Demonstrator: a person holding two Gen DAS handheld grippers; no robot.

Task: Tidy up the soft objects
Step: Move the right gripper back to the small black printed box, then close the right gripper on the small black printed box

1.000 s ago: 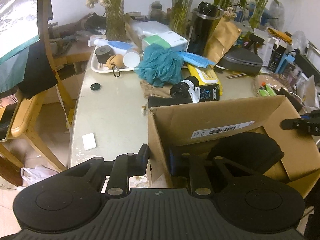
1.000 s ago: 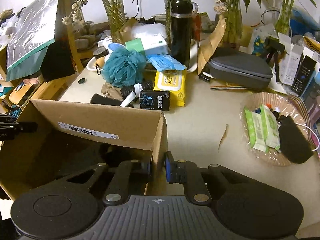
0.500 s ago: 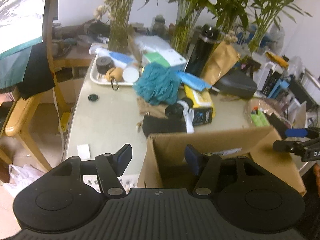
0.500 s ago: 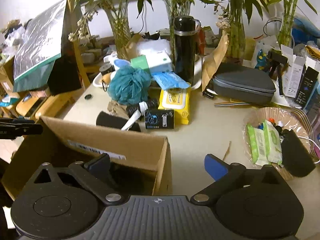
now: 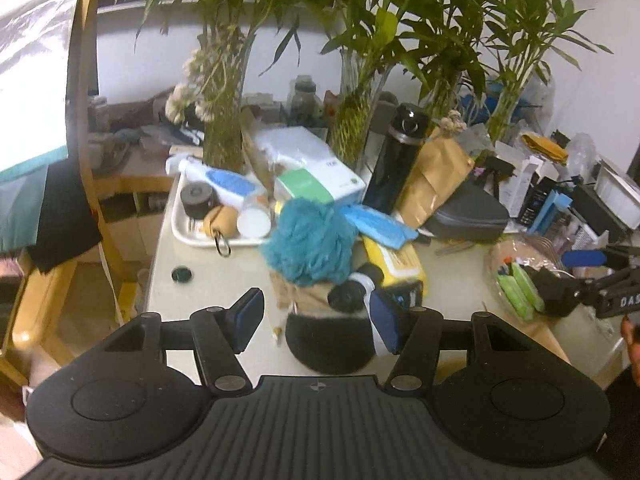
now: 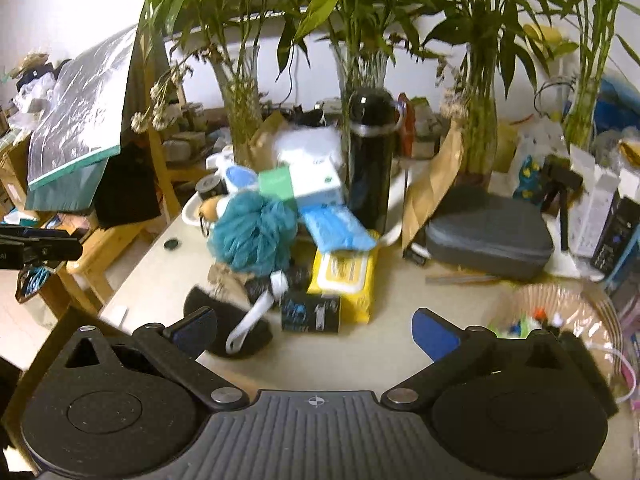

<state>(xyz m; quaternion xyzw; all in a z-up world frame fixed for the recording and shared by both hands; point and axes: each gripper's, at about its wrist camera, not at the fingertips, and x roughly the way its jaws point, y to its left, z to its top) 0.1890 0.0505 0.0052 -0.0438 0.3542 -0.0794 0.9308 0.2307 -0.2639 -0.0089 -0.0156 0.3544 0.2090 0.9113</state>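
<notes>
Right now the teal bath puff (image 5: 310, 246) sits mid-table, resting against the green-and-white box (image 5: 320, 182) behind it and the blue packet (image 5: 380, 226) at its side, with a crumpled brown paper (image 5: 304, 298) and a black rolled cloth (image 5: 348, 294) just in front. Your left gripper (image 5: 316, 318) stands part open with nothing between its blue pads (image 5: 250, 314), and your right gripper (image 6: 316, 332) is spread wide and equally empty. If you reach for the puff, its loose mesh could snag on the packet or box corner and drag them along (the tall black flask (image 6: 370, 160) stands close behind and looks easy to tip). Closing too shallow would likely pinch only a few folds, so the puff may slip out on the lift. The dark round pad (image 5: 330, 344) under your left fingers could also get caught up if you come in low. Both views are blurred, so judge your approach carefully.
</notes>
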